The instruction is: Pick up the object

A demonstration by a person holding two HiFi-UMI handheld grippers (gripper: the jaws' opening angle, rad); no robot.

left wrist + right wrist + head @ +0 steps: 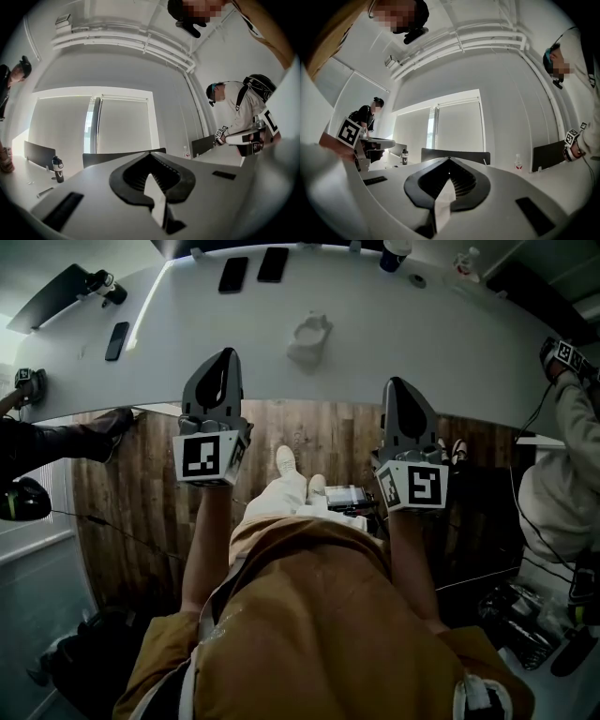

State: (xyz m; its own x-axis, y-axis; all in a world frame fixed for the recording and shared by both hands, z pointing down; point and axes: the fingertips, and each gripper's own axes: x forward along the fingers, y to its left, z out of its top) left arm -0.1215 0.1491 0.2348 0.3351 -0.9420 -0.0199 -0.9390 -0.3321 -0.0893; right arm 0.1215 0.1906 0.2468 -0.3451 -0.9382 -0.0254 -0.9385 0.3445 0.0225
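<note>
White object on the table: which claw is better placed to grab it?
Probably left, narrowly: the left claw reaches further over the table, about level with the object; the right claw hangs back. Both are shut.

The person wears a mustard-brown top (319,615) with short sleeves. The trousers (277,501) are cream, and the shoes (285,461) are white.

The left gripper (228,354) has a smooth, dark grey shell that gets thin at the tip. At its back is a white cube (208,457) with black square marks. The right gripper (394,382) looks the same, and its own marked cube (414,487) is at its back too.

Seen up close, the left gripper (150,153) is pale grey. It has a black, spade-shaped rim with ribs inside, a white strip in the middle and a black slot on each side. The right gripper (450,158) matches it.
</note>
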